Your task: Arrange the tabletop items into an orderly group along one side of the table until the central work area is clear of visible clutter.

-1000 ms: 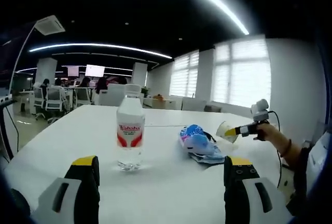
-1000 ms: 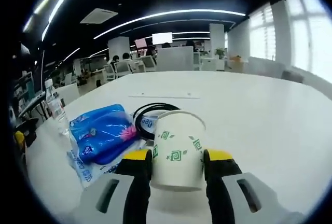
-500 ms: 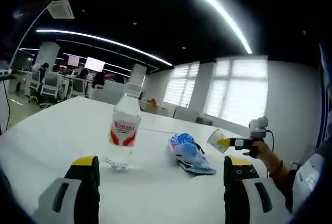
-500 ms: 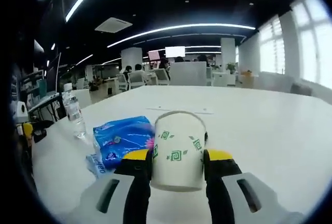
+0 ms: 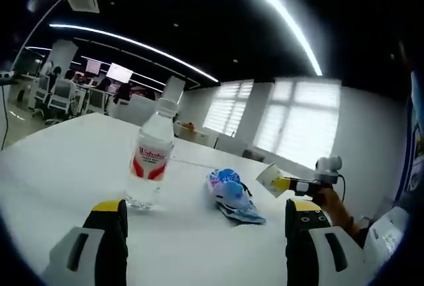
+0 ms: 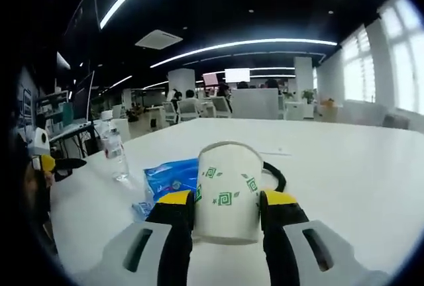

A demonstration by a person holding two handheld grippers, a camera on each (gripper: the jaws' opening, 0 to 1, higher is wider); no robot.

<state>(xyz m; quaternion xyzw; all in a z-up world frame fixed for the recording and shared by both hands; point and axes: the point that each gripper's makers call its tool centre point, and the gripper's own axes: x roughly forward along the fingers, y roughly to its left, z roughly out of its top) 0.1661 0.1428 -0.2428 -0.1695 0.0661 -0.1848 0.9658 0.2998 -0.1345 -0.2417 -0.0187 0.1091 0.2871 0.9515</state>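
Paper cup (image 6: 227,190) still clamped in right tongs (image 6: 227,208), now higher above table (image 6: 344,173); left tongs (image 5: 205,214) agape.

Left gripper view: low over the near edge of the white counter (image 5: 59,167), facing across it toward the windows; water bottle (image 5: 151,161) close, blue packet (image 5: 228,192) farther in.

Right gripper view: low at the counter's opposite side, facing back across toward the office desks (paper cup (image 6: 227,190) fills the near foreground).

Shared: bottle, packet, counter middle; each view catches the other tool (image 5: 296,184).
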